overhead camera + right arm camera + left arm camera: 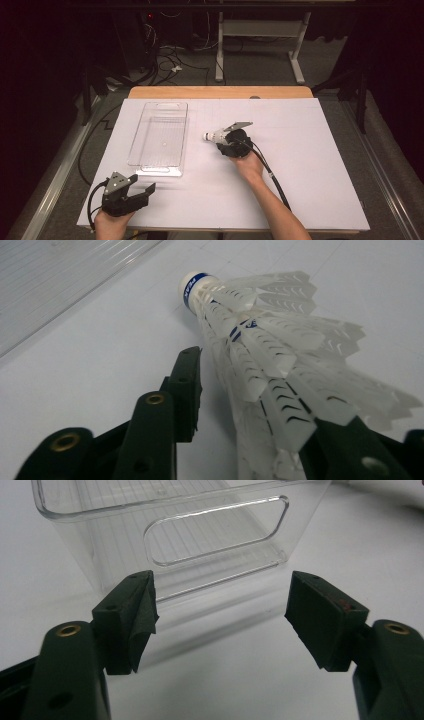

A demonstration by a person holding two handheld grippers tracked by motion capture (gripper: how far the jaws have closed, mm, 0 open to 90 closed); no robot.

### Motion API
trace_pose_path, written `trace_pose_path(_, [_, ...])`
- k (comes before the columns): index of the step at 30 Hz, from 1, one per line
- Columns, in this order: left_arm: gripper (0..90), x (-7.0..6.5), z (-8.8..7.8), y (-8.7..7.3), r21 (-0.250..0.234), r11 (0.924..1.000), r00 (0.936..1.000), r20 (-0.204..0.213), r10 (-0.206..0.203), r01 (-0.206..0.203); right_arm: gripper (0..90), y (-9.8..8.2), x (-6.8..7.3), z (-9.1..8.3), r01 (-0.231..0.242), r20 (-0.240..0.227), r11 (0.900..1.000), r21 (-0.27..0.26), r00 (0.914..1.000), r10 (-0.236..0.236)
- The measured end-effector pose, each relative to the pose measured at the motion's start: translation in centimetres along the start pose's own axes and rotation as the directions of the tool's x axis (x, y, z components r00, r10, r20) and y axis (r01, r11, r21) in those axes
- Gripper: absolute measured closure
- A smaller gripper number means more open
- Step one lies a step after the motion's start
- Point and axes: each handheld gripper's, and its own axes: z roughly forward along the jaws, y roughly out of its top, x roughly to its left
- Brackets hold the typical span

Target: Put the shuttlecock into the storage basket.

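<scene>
Grip quality is what matters now: right gripper (223, 140) has a shuttlecock (214, 135) between its fingers, feather skirt inside, cork nose pointing toward the clear bin (159, 138). Going left to right:

Left gripper (131, 192) sits at near-left corner of the table (300, 165), fingers spread wide w/ nothing between, aimed at bin's near end wall; forearm low, coming in from the bottom edge.

Bin lies left of centre, apart from the shuttlecock.

Right gripper: fingers half-closed around the skirt; can't tell if both pads (187, 385) press yet, one seems just beside the feathers. Squeeze lightly, feathers crush easily, & lift straight before swinging over bin. Right forearm angles in from bottom centre, wrist turned left, gripper roughly level.
</scene>
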Motion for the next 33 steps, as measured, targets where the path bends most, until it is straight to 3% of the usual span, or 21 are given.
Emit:
trace_pose_path(13, [29.5, 0.0, -0.2, 0.0, -0.001, 0.9999, 0.9999, -0.006, 0.011, -0.011, 86.4, 0.2, -0.4, 0.1, 0.001, -0.037, 1.0, 0.03, 0.9993, 0.0])
trace_pose_path(19, [29.6, 0.3, -0.3, -0.1, -0.004, 1.0, 1.0, -0.01, -0.001, 0.001, 88.8, 0.2, -0.4, -0.3, 0.005, -0.038, 1.0, 0.029, 0.9993, -0.004])
trace_pose_path(24, [29.6, 0.3, -0.2, -0.1, -0.003, 1.0, 0.9999, -0.014, 0.003, -0.003, 89.2, 0.4, -0.2, -1.0, 0.047, -0.018, 0.999, 0.006, 0.9988, -0.046])
trace_pose_path(33, [29.6, 0.3, -0.2, 0.0, 0.001, 0.9999, 0.9997, -0.024, 0.011, -0.011, 89.3, 0.4, -0.7, -2.2, 0.048, -0.026, 0.999, 0.011, 0.9985, -0.047])
